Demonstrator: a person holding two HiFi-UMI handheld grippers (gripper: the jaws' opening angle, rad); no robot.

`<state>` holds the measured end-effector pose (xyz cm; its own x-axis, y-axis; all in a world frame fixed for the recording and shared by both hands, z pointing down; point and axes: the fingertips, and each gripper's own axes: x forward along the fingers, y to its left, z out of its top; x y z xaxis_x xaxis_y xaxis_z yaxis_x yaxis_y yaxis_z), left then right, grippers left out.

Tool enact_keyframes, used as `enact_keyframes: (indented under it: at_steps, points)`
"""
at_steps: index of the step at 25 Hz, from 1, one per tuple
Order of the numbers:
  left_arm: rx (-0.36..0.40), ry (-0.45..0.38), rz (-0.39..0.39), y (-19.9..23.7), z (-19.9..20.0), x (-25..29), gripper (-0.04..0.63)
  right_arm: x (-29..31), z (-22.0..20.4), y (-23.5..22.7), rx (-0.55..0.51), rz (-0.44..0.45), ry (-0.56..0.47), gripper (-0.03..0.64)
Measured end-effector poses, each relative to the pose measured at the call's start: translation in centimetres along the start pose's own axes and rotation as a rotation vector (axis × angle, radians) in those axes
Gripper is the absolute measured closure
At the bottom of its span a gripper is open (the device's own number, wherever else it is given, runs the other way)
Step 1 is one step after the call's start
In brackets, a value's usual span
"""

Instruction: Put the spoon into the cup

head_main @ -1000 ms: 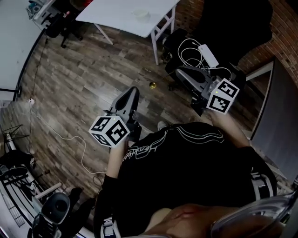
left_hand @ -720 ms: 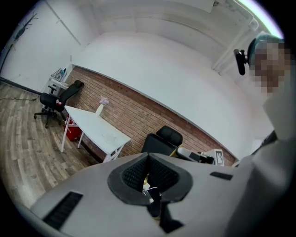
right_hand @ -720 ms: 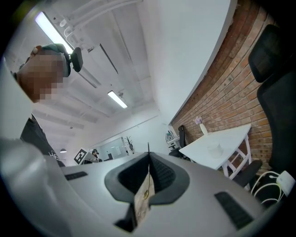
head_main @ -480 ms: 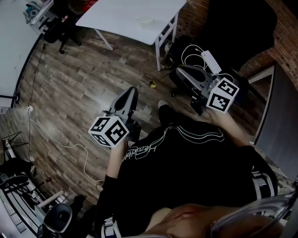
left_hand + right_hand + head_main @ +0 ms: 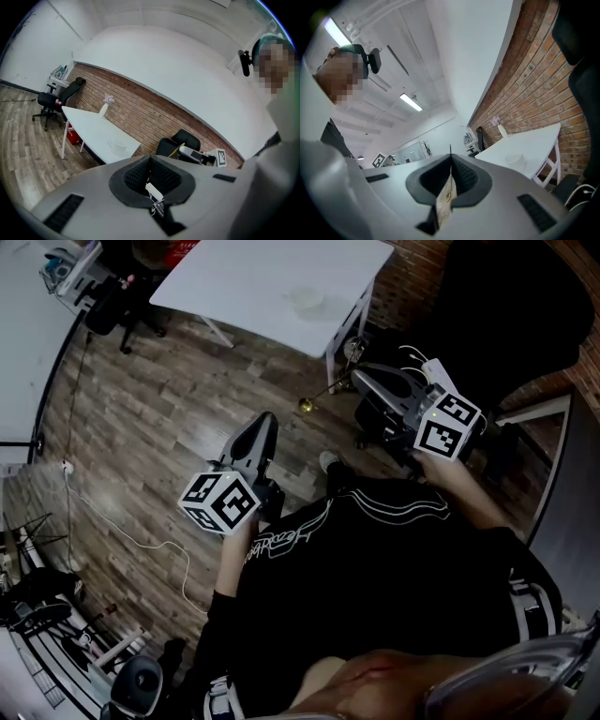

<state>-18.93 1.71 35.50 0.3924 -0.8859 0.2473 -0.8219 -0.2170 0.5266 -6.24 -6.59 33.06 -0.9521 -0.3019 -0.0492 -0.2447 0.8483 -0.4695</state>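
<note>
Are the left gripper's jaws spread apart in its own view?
No, the left gripper shows its jaws meeting in one closed line, with no gap between them.

White table (image 5: 246,282) on wood floor (image 5: 169,418); pale cup (image 5: 307,299) on tabletop, near one edge.

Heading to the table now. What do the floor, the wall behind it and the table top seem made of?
Floor: wood-look planks, matte grey-brown, grain and board seams visible; real wood or laminate, can't tell.
Wall: bare red brick, pale mortar lines.
Table: smooth plain white top, probably laminate or painted board, white legs.
</note>
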Motion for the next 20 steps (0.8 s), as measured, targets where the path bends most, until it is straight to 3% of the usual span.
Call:
enact_keyframes:
  at_steps: [9,16,20]
  points:
    - [0.039,-0.002,-0.024,3.4,8.0,10.0,0.591,6.0,6.5,-9.5,-0.015,-0.026,-0.018,0.617]
    - [0.081,-0.005,-0.062,4.5,10.2,12.7,0.591,7.5,8.9,-12.2,-0.082,-0.066,-0.055,0.617]
    - [0.068,0.014,-0.092,5.9,10.6,13.7,0.591,8.1,9.2,-13.4,-0.096,-0.117,-0.062,0.617]
